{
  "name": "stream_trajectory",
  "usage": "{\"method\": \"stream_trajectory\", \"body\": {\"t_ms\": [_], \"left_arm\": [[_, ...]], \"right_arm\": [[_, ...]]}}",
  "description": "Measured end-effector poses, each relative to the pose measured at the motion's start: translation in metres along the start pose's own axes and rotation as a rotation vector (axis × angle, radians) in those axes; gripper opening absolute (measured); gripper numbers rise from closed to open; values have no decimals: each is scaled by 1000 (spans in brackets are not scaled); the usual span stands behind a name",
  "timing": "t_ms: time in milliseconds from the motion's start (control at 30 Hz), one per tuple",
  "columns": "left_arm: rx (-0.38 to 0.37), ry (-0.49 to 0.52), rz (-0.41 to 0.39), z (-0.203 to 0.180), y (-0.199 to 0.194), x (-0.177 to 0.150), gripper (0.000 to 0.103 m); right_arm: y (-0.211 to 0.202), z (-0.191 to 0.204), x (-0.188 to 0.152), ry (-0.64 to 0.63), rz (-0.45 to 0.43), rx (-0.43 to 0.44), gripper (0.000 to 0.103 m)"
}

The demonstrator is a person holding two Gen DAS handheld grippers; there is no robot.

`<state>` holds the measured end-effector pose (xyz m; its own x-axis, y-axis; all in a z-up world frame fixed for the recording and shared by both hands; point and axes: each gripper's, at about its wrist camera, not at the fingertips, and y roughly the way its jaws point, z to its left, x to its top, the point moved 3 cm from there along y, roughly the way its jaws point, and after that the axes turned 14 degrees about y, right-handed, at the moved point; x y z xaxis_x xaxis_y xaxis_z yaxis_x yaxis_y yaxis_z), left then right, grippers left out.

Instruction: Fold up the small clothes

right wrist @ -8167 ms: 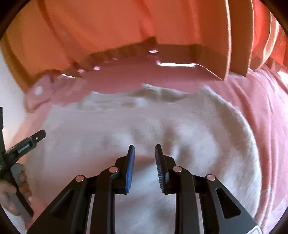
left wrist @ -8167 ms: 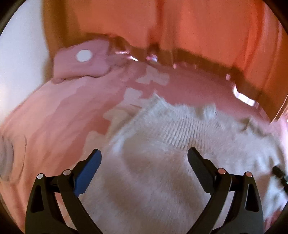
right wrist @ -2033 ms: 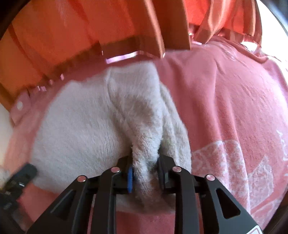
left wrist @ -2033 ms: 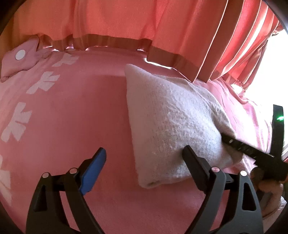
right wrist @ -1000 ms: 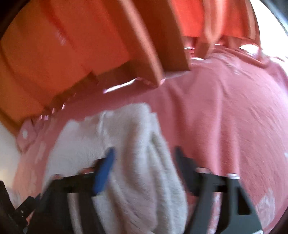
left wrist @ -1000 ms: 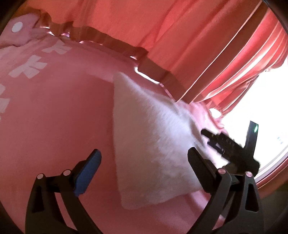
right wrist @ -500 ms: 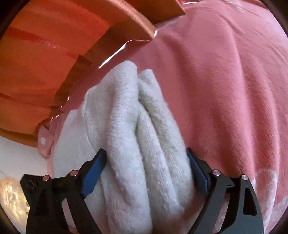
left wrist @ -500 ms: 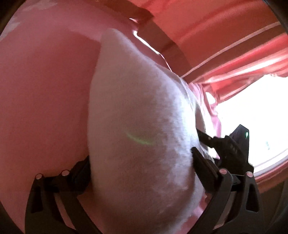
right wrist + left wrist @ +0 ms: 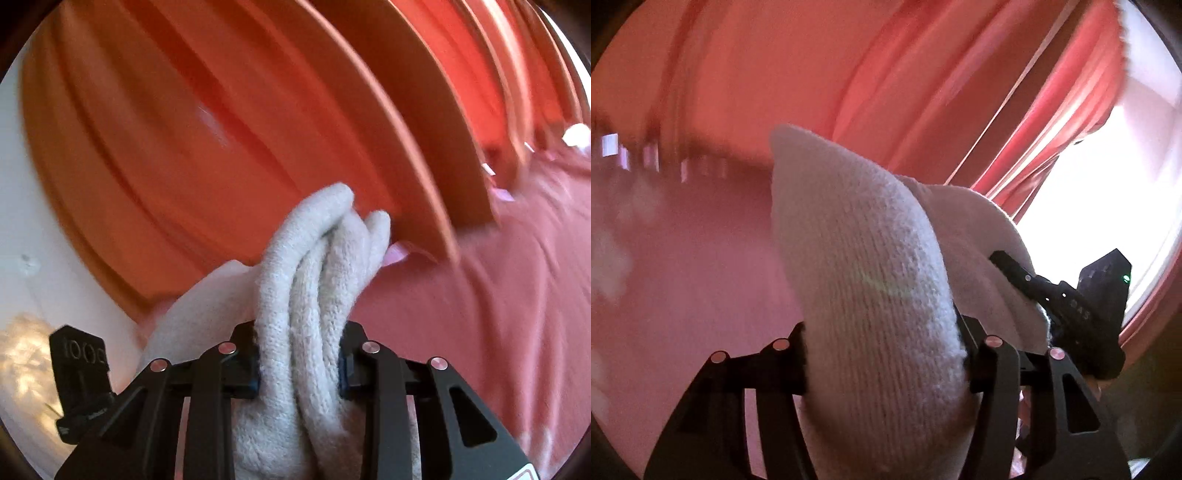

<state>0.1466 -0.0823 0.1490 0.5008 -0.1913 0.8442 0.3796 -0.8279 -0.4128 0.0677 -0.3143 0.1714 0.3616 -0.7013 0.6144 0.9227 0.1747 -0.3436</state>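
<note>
A folded white knit garment [image 9: 864,280] is held up off the pink bedspread [image 9: 683,266]. My left gripper [image 9: 886,362] is shut on one end of the thick folded bundle, which fills the gap between its fingers. My right gripper [image 9: 299,365] is shut on the other end, where several folded layers [image 9: 317,266] stick out between its fingers. The right gripper also shows in the left wrist view [image 9: 1071,306] against the garment's far side. The left gripper's body shows at the lower left of the right wrist view [image 9: 81,384].
Red-orange curtains [image 9: 886,92] hang behind the bed and fill the top of both views [image 9: 240,129]. A bright window [image 9: 1108,206] is at the right. The pink bedspread [image 9: 498,314] lies below. A white wall [image 9: 22,184] is at the left.
Both grippers have closed on the folded garment and lifted it off the bedspread. The views have tilted up toward the curtains.
</note>
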Motion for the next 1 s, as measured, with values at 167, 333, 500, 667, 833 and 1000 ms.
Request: {"method": "stream_trajectory", "body": {"t_ms": [167, 333, 500, 667, 833, 1000], "left_arm": [[135, 33, -54, 43, -30, 15, 73], [360, -248, 152, 159, 8, -53, 73], [330, -318, 118, 166, -2, -55, 88], [378, -307, 209, 161, 21, -63, 93], [333, -450, 250, 183, 28, -84, 96], [330, -378, 196, 175, 29, -71, 67]], "right_arm": [[72, 8, -11, 38, 124, 38, 43], [146, -59, -68, 117, 288, -193, 46], [148, -57, -71, 151, 302, -172, 82], [190, -56, -84, 178, 415, -173, 85], [229, -65, -112, 133, 503, -244, 82], [216, -23, -96, -45, 404, -180, 34]]}}
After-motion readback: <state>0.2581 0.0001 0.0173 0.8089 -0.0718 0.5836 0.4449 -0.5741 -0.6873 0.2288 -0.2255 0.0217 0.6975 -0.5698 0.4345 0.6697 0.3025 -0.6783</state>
